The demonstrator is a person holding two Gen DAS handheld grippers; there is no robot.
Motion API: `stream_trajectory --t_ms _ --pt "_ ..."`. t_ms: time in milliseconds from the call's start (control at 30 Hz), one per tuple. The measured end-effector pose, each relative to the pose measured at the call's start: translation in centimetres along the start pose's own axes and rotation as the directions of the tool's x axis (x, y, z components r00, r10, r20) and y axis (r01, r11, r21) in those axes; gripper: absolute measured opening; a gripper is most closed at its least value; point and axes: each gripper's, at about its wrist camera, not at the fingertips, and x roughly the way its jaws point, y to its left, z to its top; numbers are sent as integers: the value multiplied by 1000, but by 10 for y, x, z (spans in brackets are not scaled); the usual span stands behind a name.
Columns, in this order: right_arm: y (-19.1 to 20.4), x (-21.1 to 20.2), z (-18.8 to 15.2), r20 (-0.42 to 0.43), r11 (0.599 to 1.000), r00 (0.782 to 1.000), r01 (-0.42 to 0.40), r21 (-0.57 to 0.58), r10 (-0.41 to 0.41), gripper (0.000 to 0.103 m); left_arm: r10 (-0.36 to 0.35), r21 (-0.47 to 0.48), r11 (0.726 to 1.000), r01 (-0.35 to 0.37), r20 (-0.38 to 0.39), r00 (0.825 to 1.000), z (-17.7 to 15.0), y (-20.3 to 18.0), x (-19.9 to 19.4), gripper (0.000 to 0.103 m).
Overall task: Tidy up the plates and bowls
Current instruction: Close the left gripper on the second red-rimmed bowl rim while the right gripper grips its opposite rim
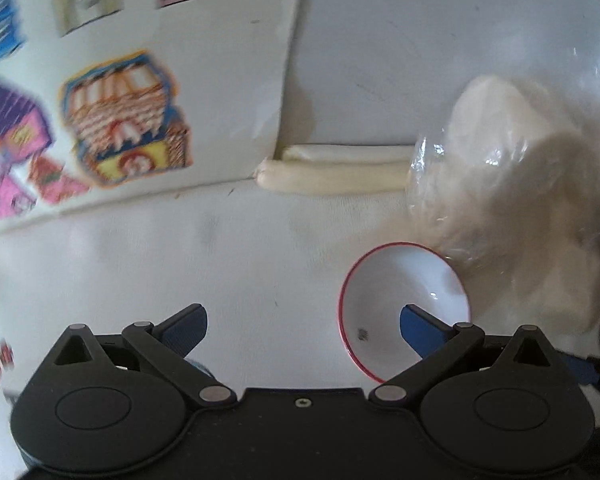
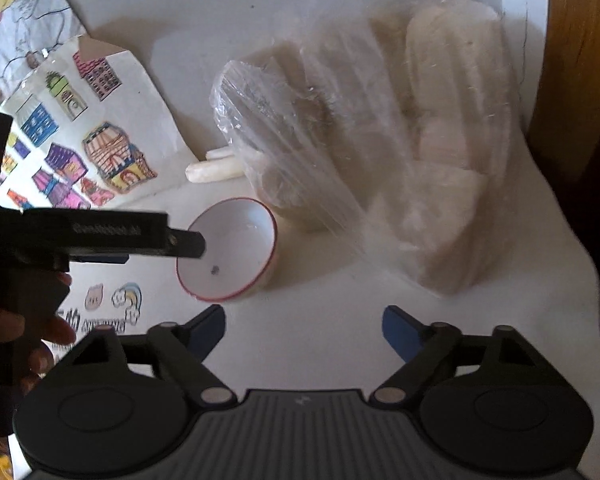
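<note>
Left wrist view, left to right: sheet of coloured house drawings (image 1: 120, 120) at 10 o'clock on the white table (image 1: 240, 248), blurred. Two pale cream rolls (image 1: 340, 172) at 12, lying side by side, right ends hidden by a clear plastic bag (image 1: 520, 200) of pale lumps at 2 o'clock. The white bowl with red rim (image 1: 404, 300) sits at 3 o'clock of the left gripper (image 1: 303, 326), touching or just beside the bag's base; cannot tell which. Left gripper jaws spread wide, nothing clamped. Its right blue pad (image 1: 418, 330) overlaps the bowl's mouth in the picture; contact with the rim cannot be told. Small dark speck inside the bowl.

Right wrist view, left to right: a hand (image 2: 24, 320) at 9 o'clock holds the left gripper's black body, its finger tip reaching over the bowl (image 2: 236, 252) near rim. Drawings sheet (image 2: 100, 152) at 10 to 11, rolls (image 2: 216, 168) at 11, small stickers (image 2: 116, 300) on the table (image 2: 320, 320) at 9. The bowl is upright at 11 o'clock of the right gripper (image 2: 303, 328), near but apart from its blue pads (image 2: 400, 332). Right gripper jaws wide apart, empty, over bare tabletop. Bag (image 2: 400, 160) fills 12 to 2; brown wood (image 2: 580, 60) at the far right edge.
</note>
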Motion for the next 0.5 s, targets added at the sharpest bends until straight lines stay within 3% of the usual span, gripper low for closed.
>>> stream_trajectory --t_ms 133,200,433,500 --pt "6 16 3 13 999 1000 0 42 0 78 54 91 994 -54 5 999 9 -7 6 100" --pt "10 23 4 17 999 1000 21 37 -22 74 69 119 991 -69 2 998 13 -10 9 95" --pt "18 29 11 44 999 998 39 28 -40 57 55 120 991 -52 -26 998 16 -14 13 70" --pt "19 31 12 44 999 998 40 29 -41 50 34 119 992 -30 -36 999 15 -16 13 56"
